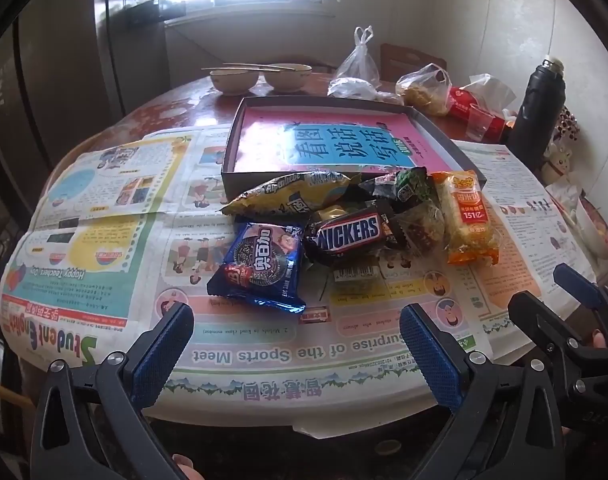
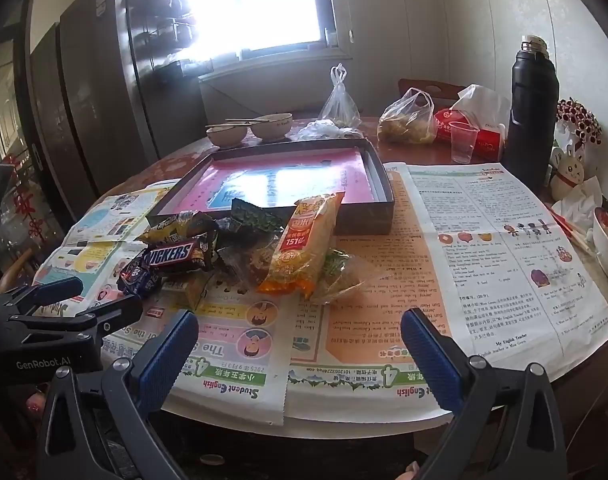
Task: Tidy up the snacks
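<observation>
Snacks lay heaped on the newspaper [image 1: 116, 216] just in front of the shallow box [image 1: 232, 148]: a blue Oreo pack [image 1: 264, 266] nearest me, a Snickers bar [image 1: 349, 234] beside it, an orange rice-cracker pack [image 1: 463, 216] to the right, a yellow bag [image 1: 292, 192] against the box wall. I had my left gripper [image 1: 296, 344] and right gripper [image 2: 300, 344] hovering short of the pile, jaws spread wide, nothing between them.
</observation>
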The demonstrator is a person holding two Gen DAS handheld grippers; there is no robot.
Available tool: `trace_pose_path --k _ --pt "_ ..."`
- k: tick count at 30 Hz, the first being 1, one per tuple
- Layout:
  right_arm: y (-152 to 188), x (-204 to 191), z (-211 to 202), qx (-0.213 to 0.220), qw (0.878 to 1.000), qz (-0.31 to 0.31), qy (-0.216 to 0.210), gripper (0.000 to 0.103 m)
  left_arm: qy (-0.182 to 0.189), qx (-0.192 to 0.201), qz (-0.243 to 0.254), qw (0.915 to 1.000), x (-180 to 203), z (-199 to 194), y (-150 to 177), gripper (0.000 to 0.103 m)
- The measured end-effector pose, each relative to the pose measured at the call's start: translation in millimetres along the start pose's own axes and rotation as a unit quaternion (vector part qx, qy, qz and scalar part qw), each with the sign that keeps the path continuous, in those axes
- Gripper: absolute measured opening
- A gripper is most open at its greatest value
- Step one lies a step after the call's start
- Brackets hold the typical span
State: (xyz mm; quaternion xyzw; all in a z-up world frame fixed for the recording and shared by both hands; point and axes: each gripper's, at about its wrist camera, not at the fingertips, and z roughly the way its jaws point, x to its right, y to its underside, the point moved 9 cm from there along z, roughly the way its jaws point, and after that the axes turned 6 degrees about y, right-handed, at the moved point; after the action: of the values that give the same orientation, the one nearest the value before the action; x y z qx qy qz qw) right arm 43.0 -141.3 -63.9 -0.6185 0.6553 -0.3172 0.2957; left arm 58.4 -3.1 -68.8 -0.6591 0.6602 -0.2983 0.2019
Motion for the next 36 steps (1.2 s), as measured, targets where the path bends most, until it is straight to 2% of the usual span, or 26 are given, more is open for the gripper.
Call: trace_pose_path --k 36 --pt "3.2 1.7 4.4 -0.009 1.000 0.001 -0.001 0.102 -0.001 -0.009 0.001 1.0000 -4.1 6.3 4.5 0.103"
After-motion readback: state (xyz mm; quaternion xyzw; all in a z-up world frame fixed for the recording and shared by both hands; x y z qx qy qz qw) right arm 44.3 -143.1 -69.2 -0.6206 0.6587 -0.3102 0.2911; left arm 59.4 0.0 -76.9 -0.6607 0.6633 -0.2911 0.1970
